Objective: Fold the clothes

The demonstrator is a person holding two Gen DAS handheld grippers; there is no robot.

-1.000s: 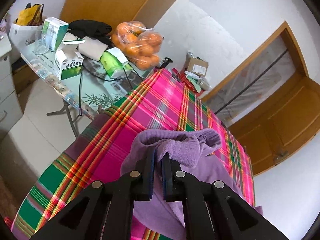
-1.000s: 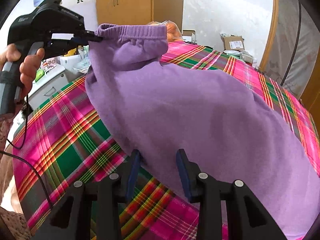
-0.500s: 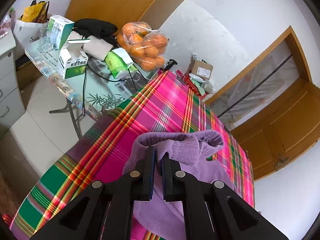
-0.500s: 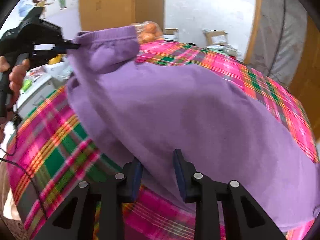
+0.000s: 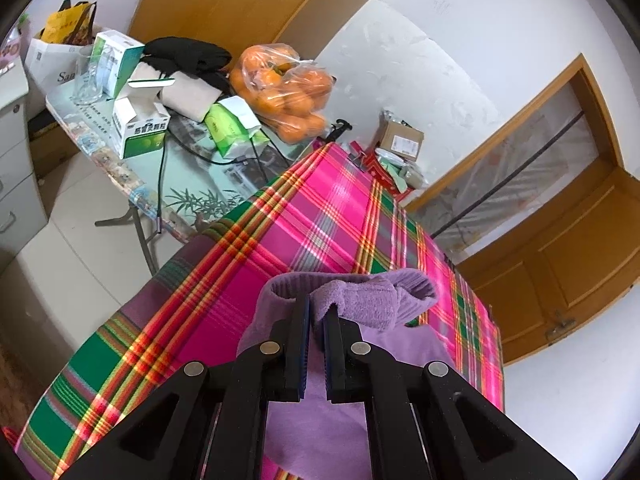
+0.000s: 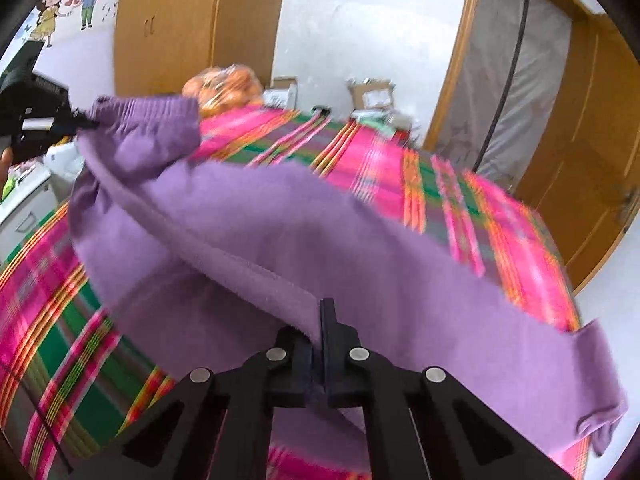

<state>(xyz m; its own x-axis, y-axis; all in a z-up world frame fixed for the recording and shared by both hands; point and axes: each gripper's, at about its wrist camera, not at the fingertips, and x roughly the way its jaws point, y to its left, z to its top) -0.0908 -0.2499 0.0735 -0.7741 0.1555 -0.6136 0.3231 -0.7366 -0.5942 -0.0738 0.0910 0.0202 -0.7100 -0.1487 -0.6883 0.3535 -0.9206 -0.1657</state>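
Right claw (image 6: 318,322), gaping wide around the hem half a second ago, now clenched on the near edge of the purple garment (image 6: 320,240), lifting it off the plaid cloth (image 6: 52,280). Left claw (image 5: 316,312) unchanged, pinching the ribbed waistband (image 5: 360,292) at the worktop's (image 5: 320,216) near-left corner; seen from the right wrist it sits at 9 o'clock. Garment stretched between both, its far end trailing toward 4 o'clock. Glass side table (image 5: 192,168) at 11 o'clock: bagged oranges (image 5: 288,92), boxes, black cable. Nothing blocks the cloth.
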